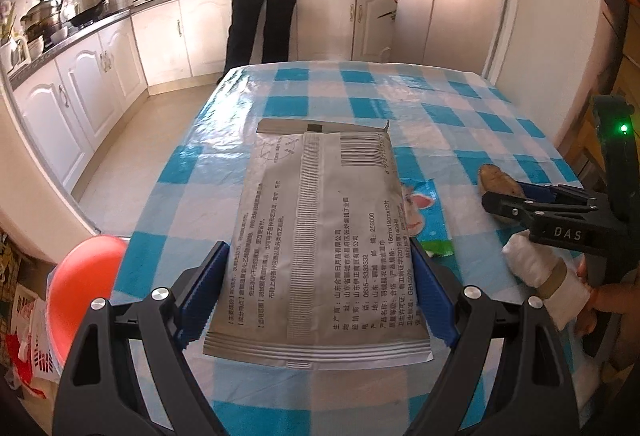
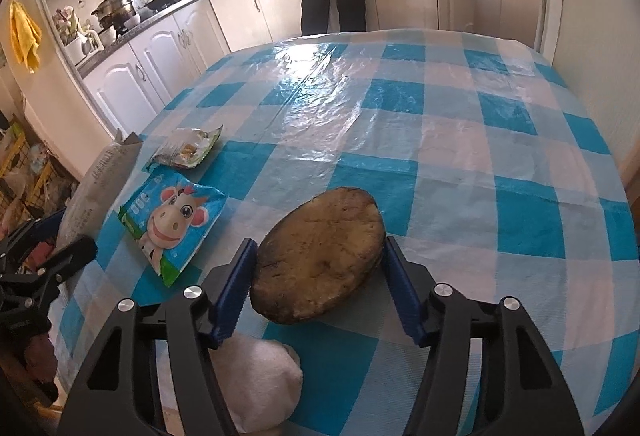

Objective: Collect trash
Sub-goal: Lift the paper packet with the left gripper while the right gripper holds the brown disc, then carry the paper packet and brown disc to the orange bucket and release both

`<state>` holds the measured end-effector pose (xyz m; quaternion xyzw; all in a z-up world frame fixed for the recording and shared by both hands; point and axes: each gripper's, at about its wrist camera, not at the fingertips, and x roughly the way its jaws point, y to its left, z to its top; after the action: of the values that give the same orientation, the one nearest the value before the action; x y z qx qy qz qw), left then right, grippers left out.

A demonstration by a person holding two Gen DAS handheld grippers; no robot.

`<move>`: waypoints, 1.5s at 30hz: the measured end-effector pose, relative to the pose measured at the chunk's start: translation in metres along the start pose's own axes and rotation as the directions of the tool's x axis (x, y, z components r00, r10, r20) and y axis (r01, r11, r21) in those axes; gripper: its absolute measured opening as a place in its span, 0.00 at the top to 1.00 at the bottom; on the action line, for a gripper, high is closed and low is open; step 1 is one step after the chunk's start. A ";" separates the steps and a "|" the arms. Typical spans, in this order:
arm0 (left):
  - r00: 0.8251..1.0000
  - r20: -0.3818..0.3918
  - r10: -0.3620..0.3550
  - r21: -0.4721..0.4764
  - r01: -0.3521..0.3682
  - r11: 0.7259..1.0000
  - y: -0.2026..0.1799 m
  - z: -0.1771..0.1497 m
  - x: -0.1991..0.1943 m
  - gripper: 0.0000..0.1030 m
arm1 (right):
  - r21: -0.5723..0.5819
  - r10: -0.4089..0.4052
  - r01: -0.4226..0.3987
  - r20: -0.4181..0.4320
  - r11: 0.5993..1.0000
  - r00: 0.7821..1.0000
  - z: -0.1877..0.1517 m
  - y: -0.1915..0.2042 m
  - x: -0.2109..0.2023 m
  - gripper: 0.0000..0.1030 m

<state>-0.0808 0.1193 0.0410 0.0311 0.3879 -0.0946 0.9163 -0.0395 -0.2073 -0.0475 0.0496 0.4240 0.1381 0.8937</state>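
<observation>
Silver packet (image 1: 320, 236) clamped in left gripper (image 1: 320, 292), right gripper (image 2: 316, 288) around potato half (image 2: 320, 256)

Both wrist views close, angled down over checked table (image 1: 360, 92), facing kitchen; share cartoon wrapper (image 2: 172, 220).

Wrappers, three: one grey sachet (image 1: 320, 236) between the left jaws; one cow-print packet (image 2: 172, 220) and one crumpled green packet (image 2: 188, 148) left of the right jaws. One brown halved tuber (image 2: 320, 256) between the right jaws; one white cloth roll (image 2: 256, 380) beneath them.
</observation>
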 end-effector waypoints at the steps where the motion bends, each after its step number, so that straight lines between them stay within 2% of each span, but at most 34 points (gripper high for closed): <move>1: 1.000 0.000 0.003 -0.006 -0.003 1.000 0.002 -0.001 -0.001 0.16 | -0.001 0.000 0.000 0.000 1.000 1.000 0.000 0.000 0.000 0.39; 17: 0.999 0.007 0.032 -0.104 -0.031 0.994 0.045 -0.016 -0.016 0.16 | 0.077 -0.010 0.008 0.024 0.997 1.000 0.002 -0.013 -0.010 0.40; 26: 0.998 0.025 0.056 -0.164 -0.052 0.985 0.068 -0.022 -0.027 0.16 | 0.065 0.000 -0.006 0.088 0.998 0.996 0.017 -0.001 -0.037 0.40; 31: 0.996 0.034 0.087 -0.204 -0.079 0.976 0.087 -0.025 -0.037 0.16 | 0.022 0.048 -0.051 0.113 0.998 0.992 0.030 0.024 -0.052 0.40; 36: 0.990 0.037 0.139 -0.255 -0.125 0.959 0.113 -0.032 -0.049 0.16 | -0.056 0.143 -0.137 0.104 0.989 0.984 0.042 0.069 -0.057 0.40; 42: 0.978 0.009 0.207 -0.336 -0.192 0.922 0.156 -0.045 -0.058 0.16 | -0.147 0.276 -0.269 0.033 0.952 0.961 0.047 0.136 -0.042 0.40; 45: 0.975 -0.015 0.222 -0.389 -0.210 0.897 0.181 -0.055 -0.060 0.16 | -0.205 0.344 -0.343 -0.034 0.917 0.938 0.046 0.179 -0.025 0.40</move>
<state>-0.1248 0.3124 0.0426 -0.1095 0.3793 0.0859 0.9147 -0.0553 -0.0421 0.0370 0.0298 0.3905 0.3362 0.8565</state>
